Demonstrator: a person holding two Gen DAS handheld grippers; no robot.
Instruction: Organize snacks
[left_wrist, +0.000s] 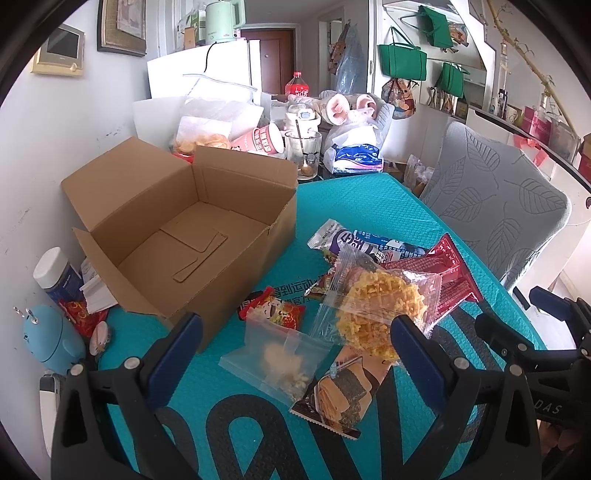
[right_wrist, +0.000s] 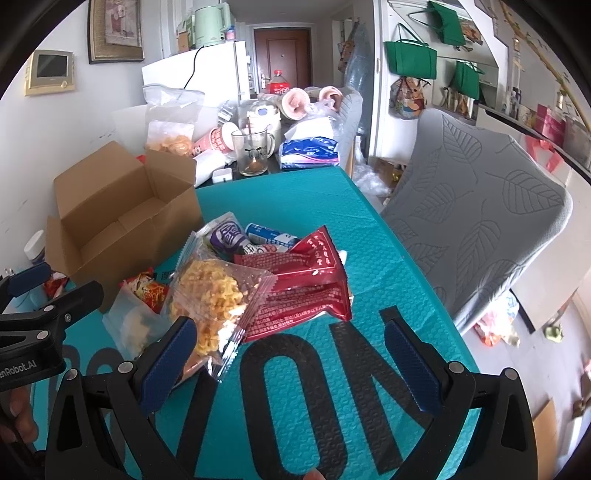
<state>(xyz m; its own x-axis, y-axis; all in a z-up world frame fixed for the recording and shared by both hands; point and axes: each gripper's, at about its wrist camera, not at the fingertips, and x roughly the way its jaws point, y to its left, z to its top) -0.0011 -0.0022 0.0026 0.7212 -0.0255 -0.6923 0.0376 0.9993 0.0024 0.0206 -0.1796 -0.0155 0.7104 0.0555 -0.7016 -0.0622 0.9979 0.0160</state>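
Both jaws spread wide, nothing held: left gripper (left_wrist: 295, 347), right gripper (right_wrist: 291, 354). Crinkly snack packets (left_wrist: 384, 288) are heaped on the dimpled teal mat (right_wrist: 332, 206), just right of the open corrugated cardboard box (left_wrist: 177, 236), which is seen empty.

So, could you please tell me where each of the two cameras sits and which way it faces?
Left wrist: on the left gripper, low over the teal mat, facing the open cardboard box and snack pile; its own open fingers show, the right gripper at right.
Right wrist: on the right gripper, facing the red packet; own open fingers, the left gripper at left.
Shared: box, crispy noodle pack, mat.
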